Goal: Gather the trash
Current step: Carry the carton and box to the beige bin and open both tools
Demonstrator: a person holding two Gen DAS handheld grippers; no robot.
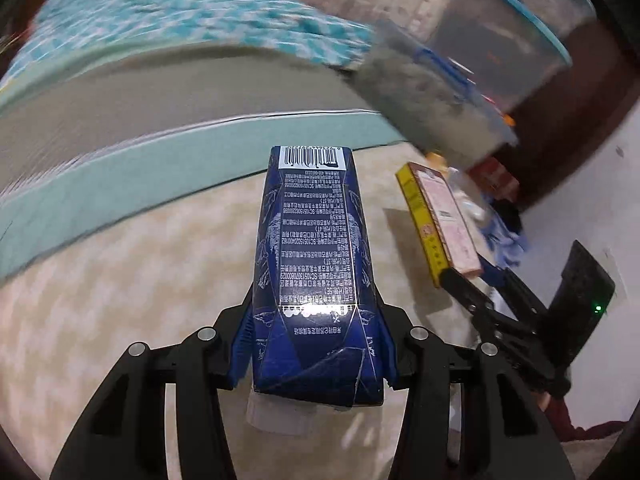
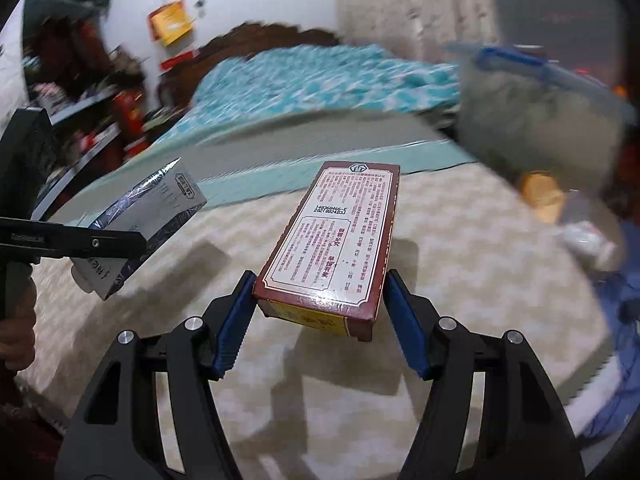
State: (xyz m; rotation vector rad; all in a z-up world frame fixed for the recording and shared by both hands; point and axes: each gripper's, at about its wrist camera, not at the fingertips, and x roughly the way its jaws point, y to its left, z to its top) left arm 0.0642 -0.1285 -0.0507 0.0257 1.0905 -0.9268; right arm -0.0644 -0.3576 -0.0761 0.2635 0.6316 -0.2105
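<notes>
Nearest in the left wrist view, the left gripper [image 1: 312,344] has its blue pads pressed against both sides of a dark blue drink carton [image 1: 314,264], which is lifted clear of the cream patterned floor [image 1: 140,280] and points away from the camera, its barcode at the far end and a white cap showing beneath its near end. In the right wrist view the right gripper [image 2: 320,312] holds a flat maroon-and-cream printed box [image 2: 340,240] by its near end, a pad against each long side, a yellow face showing underneath; this box too hangs above the floor and throws a shadow on it. The two grippers sit side by side: from the left camera the box appears off to the right with yellow edge up, and from the right camera the carton shows at the left, pinched in black fingers, with part of a hand [image 2: 16,328] below. Beyond them runs the pale teal edge of a bed [image 1: 120,184] under a turquoise patterned blanket [image 2: 320,80]. To the right, blurred, stands a clear bin with a blue rim [image 1: 520,40], with an orange-capped bottle [image 2: 544,196] and blue cloth [image 2: 624,280] near its foot.
</notes>
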